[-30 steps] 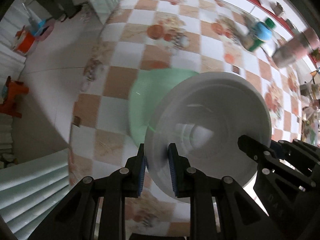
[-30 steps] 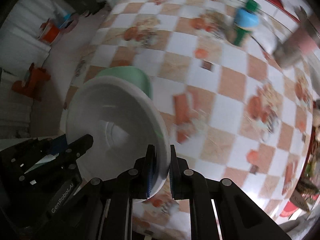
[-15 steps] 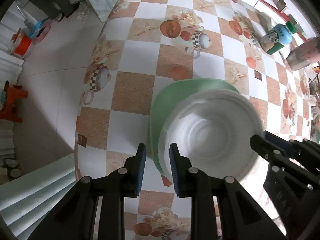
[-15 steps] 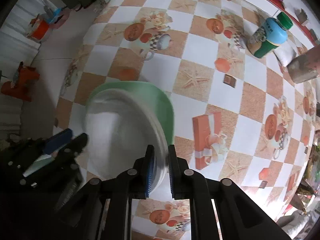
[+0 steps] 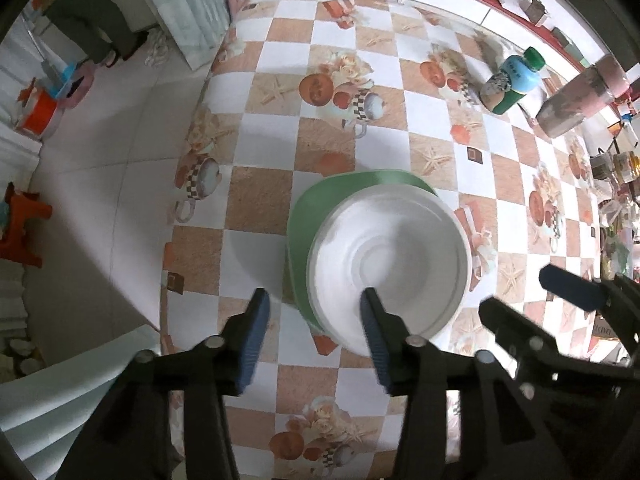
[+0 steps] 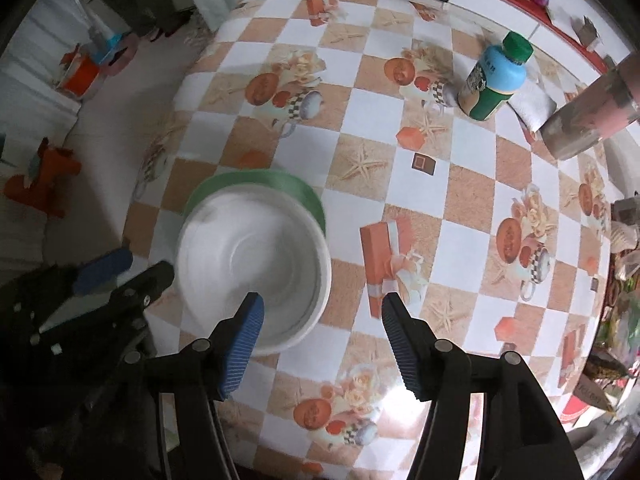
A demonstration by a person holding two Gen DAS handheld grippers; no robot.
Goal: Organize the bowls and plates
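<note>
A white bowl rests on a green plate near the table's left edge. My left gripper hovers above the bowl's left rim, its jaws opening, pads clear of the rim. My right gripper hangs over the bowl's right rim, jaws also opening, touching nothing. Each gripper shows in the other's view: the right one at the lower right, the left one at the lower left. Both point straight down.
The table wears a checkered cloth. A blue and green bottle and a pink and grey tumbler stand at the far right. Clutter lines the right edge. The table edge drops to a tiled floor on the left.
Both grippers held the white bowl by opposite rims, lowered it onto the green plate, then opened and let go. Both have lifted a little away from the bowl.
</note>
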